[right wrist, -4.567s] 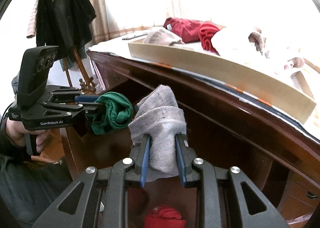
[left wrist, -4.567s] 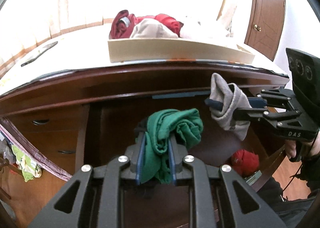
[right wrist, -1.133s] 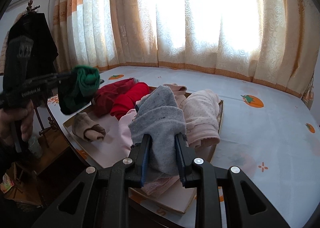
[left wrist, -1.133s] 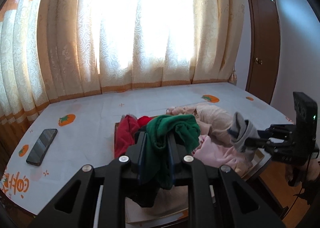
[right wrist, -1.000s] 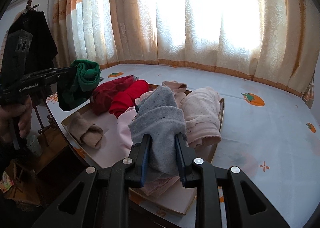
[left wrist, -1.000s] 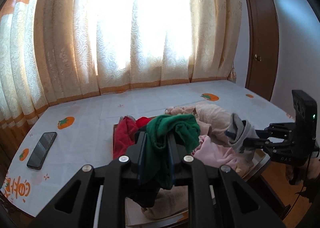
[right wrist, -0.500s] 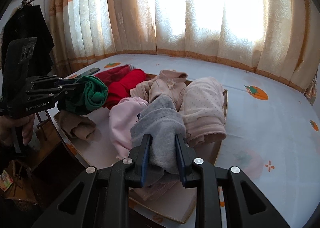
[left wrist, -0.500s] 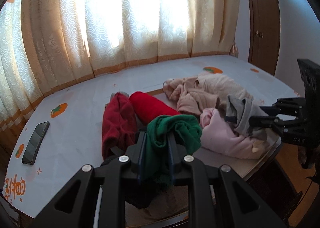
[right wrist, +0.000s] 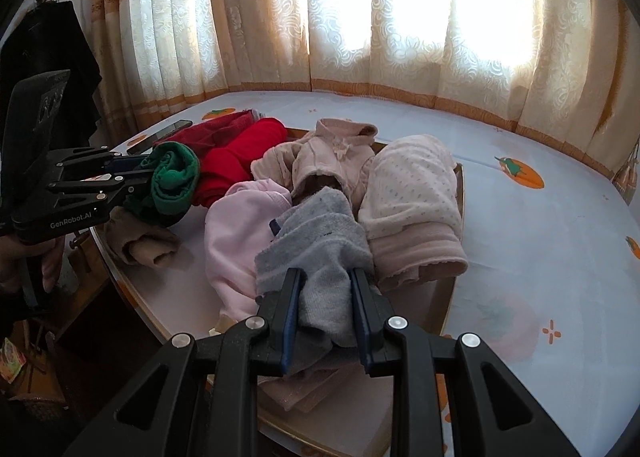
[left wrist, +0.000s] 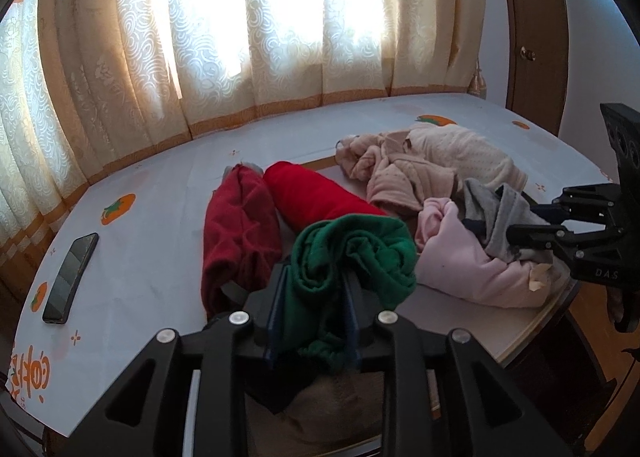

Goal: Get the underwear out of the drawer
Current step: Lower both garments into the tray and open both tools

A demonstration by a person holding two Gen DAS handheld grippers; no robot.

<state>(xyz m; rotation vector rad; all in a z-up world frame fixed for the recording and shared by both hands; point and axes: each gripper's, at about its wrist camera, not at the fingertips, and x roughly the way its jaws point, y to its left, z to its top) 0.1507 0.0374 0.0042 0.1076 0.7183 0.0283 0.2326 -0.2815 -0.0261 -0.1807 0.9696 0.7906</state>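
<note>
Both garments lowered from drawer to tray (right wrist: 459, 193); left gripper (left wrist: 313, 311) opening.

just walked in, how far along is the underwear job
Done: several rolled garments already lie in the tray. In hand: the left gripper, jaws opening, has the green piece between them; the right gripper clamps the grey piece. Left: setting both down.

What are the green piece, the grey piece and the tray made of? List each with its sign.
Green piece: soft knit, probably cotton; matte, rolled folds.
Grey piece: fuzzy fleece-like knit; napped surface.
Tray: probably light wood or board; pale, flat rim.
</note>
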